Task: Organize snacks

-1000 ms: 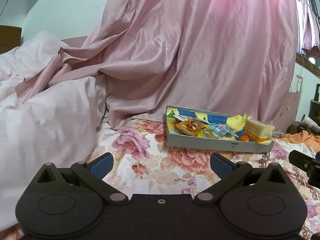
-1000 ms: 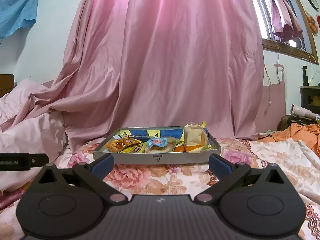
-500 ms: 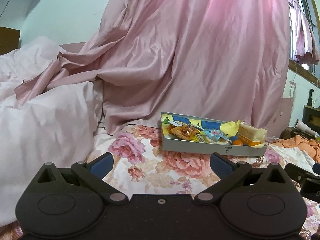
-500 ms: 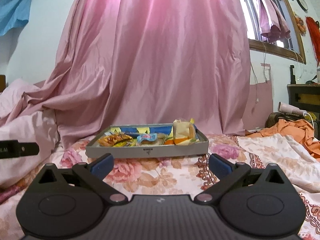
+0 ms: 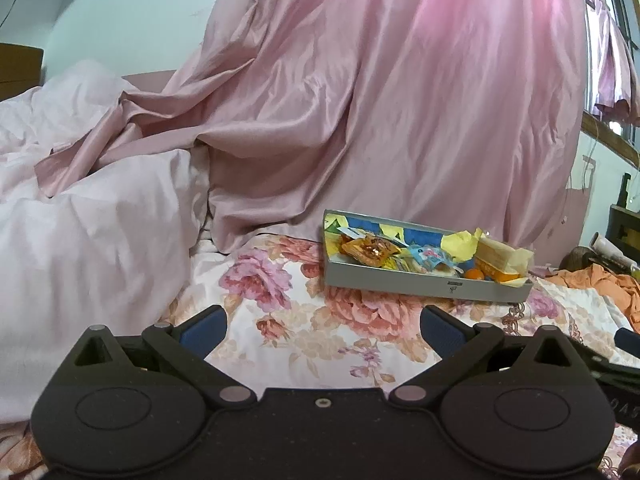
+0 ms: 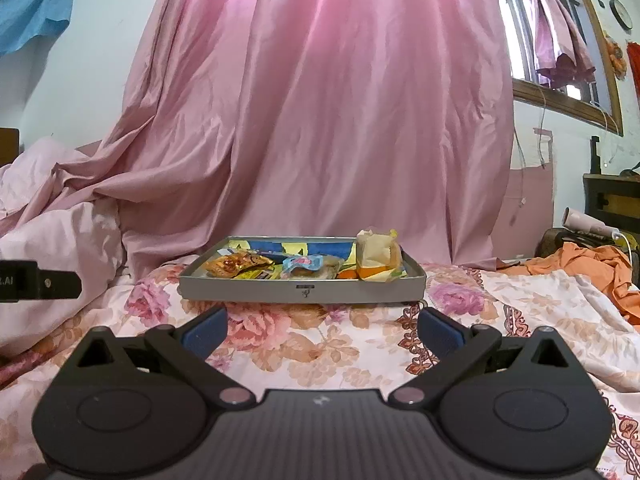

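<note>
A grey tray point(image 5: 420, 282) point(image 6: 300, 292) of snacks lies on the floral bedsheet ahead. In it are an orange packet point(image 5: 370, 250) point(image 6: 232, 265), a light blue packet point(image 5: 430, 254) point(image 6: 302, 263), a yellow paper-wrapped item point(image 5: 500, 256) point(image 6: 376, 254) and a small orange fruit point(image 5: 474, 274). My left gripper point(image 5: 322, 326) is open and empty, well short of the tray and to its left. My right gripper point(image 6: 322, 326) is open and empty, facing the tray's front wall from a short way back.
A pink curtain point(image 6: 320, 120) hangs behind the tray. Rumpled pale pink bedding point(image 5: 80, 220) is piled at the left. Orange cloth point(image 6: 592, 268) lies at the right. The left gripper's side point(image 6: 36, 280) shows at the right wrist view's left edge.
Both grippers have drawn back and shifted a little; the tray sits slightly farther and more to the left in the right wrist view. Both jaws stay open and empty.
</note>
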Demonstrator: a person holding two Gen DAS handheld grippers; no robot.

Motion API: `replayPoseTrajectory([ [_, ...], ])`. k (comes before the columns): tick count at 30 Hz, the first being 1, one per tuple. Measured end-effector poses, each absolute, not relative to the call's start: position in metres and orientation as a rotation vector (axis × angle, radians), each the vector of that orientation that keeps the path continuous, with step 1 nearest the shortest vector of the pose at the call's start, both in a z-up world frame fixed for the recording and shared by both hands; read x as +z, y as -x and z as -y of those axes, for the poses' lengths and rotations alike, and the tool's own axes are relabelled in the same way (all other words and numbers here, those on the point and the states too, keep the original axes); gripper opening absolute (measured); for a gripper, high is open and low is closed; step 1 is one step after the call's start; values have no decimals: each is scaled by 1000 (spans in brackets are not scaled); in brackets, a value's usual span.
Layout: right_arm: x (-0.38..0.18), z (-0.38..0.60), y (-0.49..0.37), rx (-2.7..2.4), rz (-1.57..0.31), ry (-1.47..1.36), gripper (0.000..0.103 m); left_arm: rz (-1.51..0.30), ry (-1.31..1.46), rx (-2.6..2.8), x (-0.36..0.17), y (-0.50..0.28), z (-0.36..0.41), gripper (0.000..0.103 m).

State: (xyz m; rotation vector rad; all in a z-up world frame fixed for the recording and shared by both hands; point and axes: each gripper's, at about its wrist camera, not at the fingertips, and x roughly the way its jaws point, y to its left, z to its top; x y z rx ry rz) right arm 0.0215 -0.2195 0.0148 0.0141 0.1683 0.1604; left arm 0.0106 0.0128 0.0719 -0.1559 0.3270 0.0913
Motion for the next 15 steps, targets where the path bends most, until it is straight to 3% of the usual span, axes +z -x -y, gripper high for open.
replayPoseTrajectory([
  [15,-4,217,-32,151,-243,-14,103,-380,187,107,45,-16,-19,102],
])
